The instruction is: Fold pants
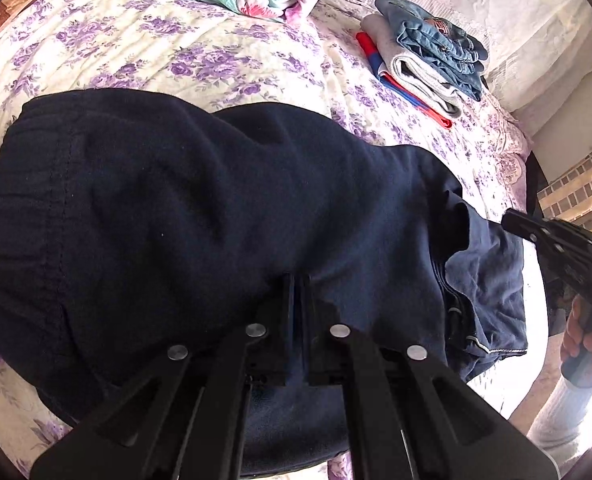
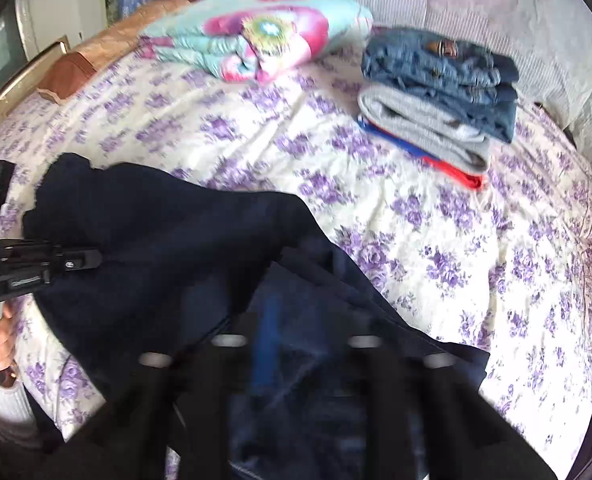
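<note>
Two closed black grippers are meeting dark navy fleece pants point(image 1: 200, 208) on a purple-flowered quilted bedspread point(image 1: 144, 44): the left gripper point(image 1: 299, 280) is pinching fabric, the right gripper point(image 1: 509, 222) is sitting shut at the leg end. Beyond both, open quilt is stretching toward a folded stack of denim and grey clothes point(image 2: 435, 96).

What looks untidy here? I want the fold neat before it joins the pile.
The navy pants lie bunched and creased, their hem end crumpled unevenly at the bed's near edge. The folded stack behind looks tidy.

black claws point(image 1: 299, 280) — white ribbed sleeve point(image 1: 555, 420)
</note>
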Demonstrator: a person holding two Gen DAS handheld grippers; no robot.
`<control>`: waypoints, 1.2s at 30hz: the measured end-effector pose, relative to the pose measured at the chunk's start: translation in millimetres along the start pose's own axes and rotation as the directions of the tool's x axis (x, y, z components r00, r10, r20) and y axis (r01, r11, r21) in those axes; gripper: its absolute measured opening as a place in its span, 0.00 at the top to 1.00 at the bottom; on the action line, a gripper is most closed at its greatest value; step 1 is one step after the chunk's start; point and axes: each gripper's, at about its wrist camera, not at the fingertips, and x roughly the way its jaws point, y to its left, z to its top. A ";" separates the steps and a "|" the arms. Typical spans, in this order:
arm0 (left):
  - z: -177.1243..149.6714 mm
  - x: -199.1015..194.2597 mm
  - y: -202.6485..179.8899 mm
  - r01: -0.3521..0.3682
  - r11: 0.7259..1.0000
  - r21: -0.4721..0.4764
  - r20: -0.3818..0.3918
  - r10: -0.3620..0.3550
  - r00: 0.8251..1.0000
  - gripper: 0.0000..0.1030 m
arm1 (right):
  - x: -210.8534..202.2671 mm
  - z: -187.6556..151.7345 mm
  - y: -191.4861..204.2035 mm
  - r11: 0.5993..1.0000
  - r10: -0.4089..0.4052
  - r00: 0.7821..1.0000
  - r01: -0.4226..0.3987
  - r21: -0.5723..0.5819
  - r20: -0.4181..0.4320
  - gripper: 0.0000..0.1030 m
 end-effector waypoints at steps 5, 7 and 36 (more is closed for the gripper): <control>0.1 0.4 1.1 0.008 1.000 0.005 -0.004 -0.008 1.000 0.97 | 61.4 6.6 -5.4 1.000 0.000 0.991 0.002 0.012 -0.131 1.00; 0.7 0.9 1.3 0.009 1.000 0.006 -0.007 -0.009 1.000 0.97 | 70.6 7.3 -4.8 1.000 -0.005 0.993 0.007 0.014 -0.115 1.00; -66.3 -109.8 85.8 0.050 0.932 -0.359 0.163 0.010 0.987 0.23 | -51.2 -123.4 5.7 0.903 0.344 0.900 -0.395 0.168 0.268 0.66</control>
